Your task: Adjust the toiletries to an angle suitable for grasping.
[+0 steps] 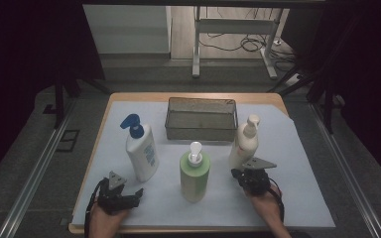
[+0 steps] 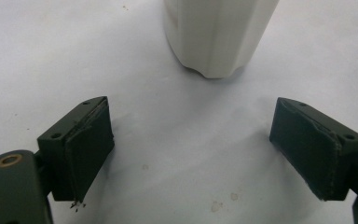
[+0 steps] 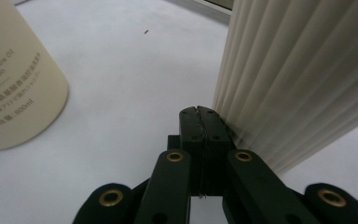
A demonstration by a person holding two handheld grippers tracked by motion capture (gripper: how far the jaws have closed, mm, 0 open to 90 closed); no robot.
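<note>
Ribbed white bottle [image 1: 244, 143] standing at 12 o'clock of right gripper [image 3: 199, 112], jaws pressed together, empty, nudging its base; risking tipping it. Left gripper [image 2: 191, 149] resting w/ jaws apart nr blue-pump bottle [image 1: 141, 148].

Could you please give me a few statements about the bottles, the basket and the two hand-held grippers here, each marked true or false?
1. Three pump bottles stand on the white sheet. True.
2. The wire basket holds the green pump bottle. False: the basket holds no bottle, and the green one stands in front of it.
3. The left hand-held gripper has its jaws apart with nothing between them. True.
4. The right hand-held gripper is wide open. False: its jaws are closed together, beside a ribbed bottle.
5. The blue-pump bottle lies on its side. False: it stands upright.
</note>
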